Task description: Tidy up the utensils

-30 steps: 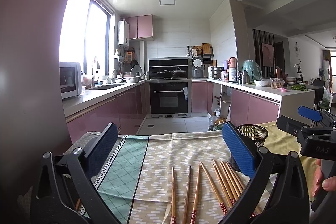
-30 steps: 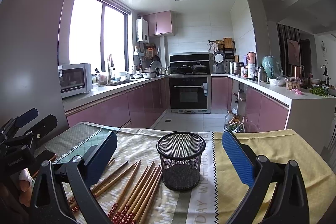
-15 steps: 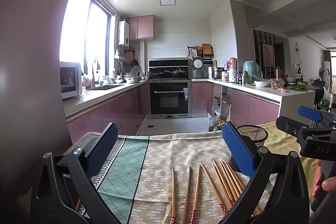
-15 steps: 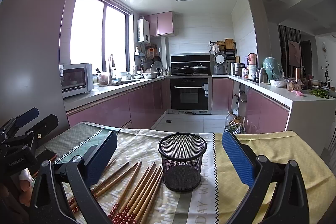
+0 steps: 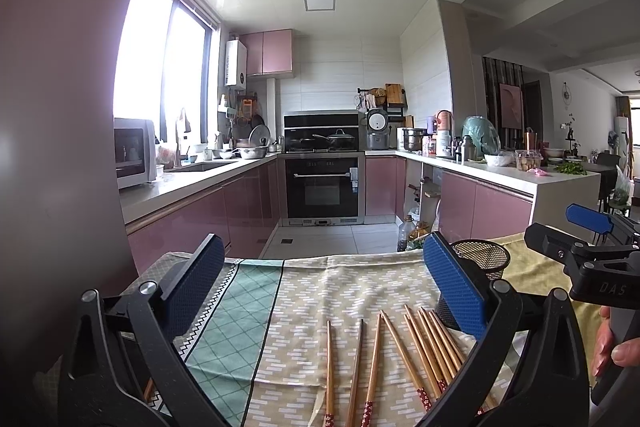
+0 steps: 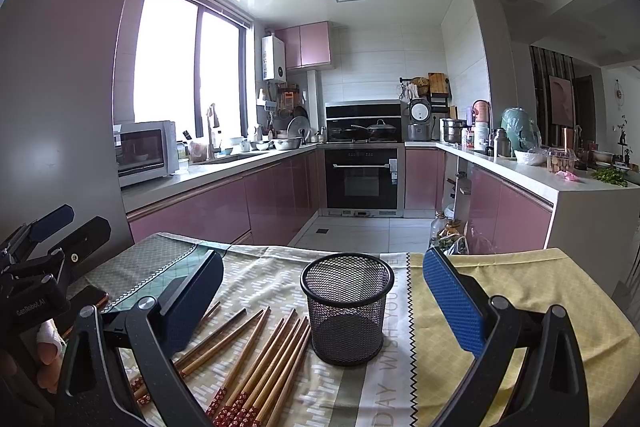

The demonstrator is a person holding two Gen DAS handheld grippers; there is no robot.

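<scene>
Both your left gripper (image 5: 324, 291) and right gripper (image 6: 320, 291) gape empty above the patterned tablecloth (image 6: 460, 315), red-tipped wooden chopsticks (image 6: 260, 359) fanned at eight o'clock of the black mesh cup (image 6: 347, 311).

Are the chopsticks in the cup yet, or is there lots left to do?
Nothing looks done yet. The black mesh cup looks empty, and all the chopsticks lie on the tablecloth beside it. Nothing is in hand: the left gripper and the right gripper are both open and hold nothing. So the whole job is left: picking up the chopsticks and standing them in the cup.
</scene>
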